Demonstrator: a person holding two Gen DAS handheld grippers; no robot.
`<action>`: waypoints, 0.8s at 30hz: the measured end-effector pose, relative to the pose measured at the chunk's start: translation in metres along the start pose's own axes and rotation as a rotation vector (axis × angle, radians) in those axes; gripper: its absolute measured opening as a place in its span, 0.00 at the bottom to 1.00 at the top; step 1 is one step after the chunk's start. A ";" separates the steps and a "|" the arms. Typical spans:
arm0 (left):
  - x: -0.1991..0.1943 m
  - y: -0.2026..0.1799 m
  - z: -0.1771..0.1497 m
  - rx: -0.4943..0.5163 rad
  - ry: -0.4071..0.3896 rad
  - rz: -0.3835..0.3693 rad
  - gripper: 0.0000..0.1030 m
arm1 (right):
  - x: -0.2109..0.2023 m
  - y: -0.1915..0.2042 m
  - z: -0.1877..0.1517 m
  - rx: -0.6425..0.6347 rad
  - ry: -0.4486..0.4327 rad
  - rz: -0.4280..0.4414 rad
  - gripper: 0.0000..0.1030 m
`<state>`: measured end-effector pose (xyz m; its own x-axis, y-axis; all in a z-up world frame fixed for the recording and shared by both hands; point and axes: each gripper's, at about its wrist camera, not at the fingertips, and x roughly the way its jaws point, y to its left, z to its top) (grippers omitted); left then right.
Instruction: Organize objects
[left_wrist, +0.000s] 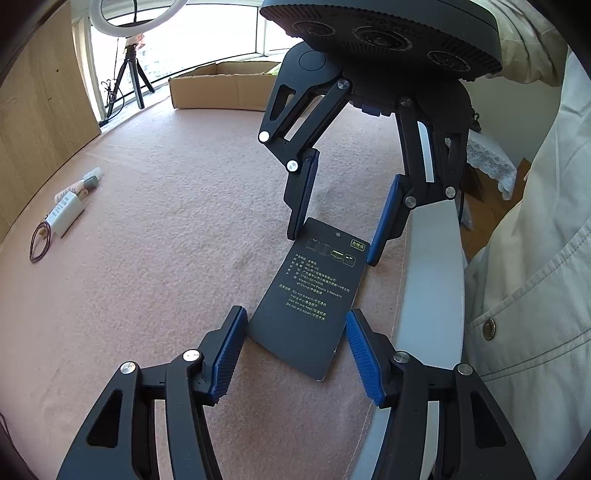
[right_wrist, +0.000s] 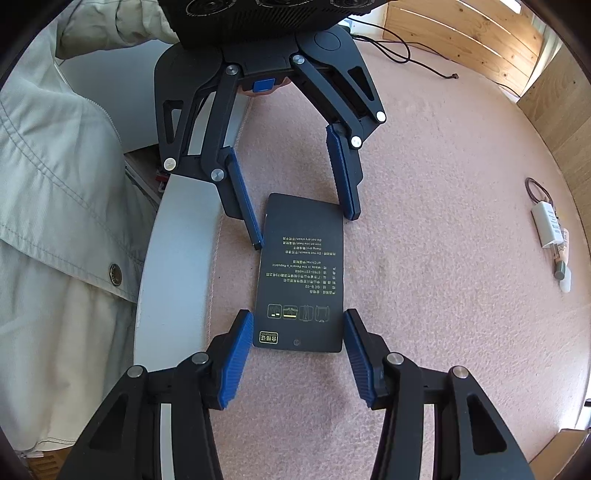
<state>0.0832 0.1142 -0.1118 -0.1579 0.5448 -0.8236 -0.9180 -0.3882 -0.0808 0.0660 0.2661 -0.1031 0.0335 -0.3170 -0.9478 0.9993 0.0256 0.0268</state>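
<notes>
I have both tongs facing each other over a dark card (left_wrist: 308, 291) that lies flat on the pink cloth (left_wrist: 166, 258). My left gripper (left_wrist: 295, 354) is spread wide, its blue pads (left_wrist: 229, 358) flanking the card's near end, gripping nothing. My right gripper (right_wrist: 297, 349) is equally wide, its pads astride the opposite end, also empty. Far off to the side lie a white charger (right_wrist: 550, 225), a small tube (right_wrist: 561, 271) and a looped cord (right_wrist: 537, 190).
</notes>
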 end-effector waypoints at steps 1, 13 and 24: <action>-0.001 0.000 0.001 0.000 -0.003 0.003 0.57 | -0.002 0.000 -0.001 -0.004 -0.003 -0.004 0.44; -0.026 -0.005 0.029 0.031 -0.006 0.064 0.57 | -0.029 0.007 0.013 -0.071 -0.026 -0.056 0.44; -0.021 -0.007 0.117 0.046 -0.011 0.159 0.56 | -0.050 -0.037 -0.005 -0.162 -0.062 -0.152 0.44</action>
<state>0.0503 0.1928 -0.0286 -0.3067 0.4875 -0.8175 -0.8967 -0.4361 0.0763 0.0275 0.2862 -0.0582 -0.1115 -0.3868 -0.9154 0.9774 0.1236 -0.1713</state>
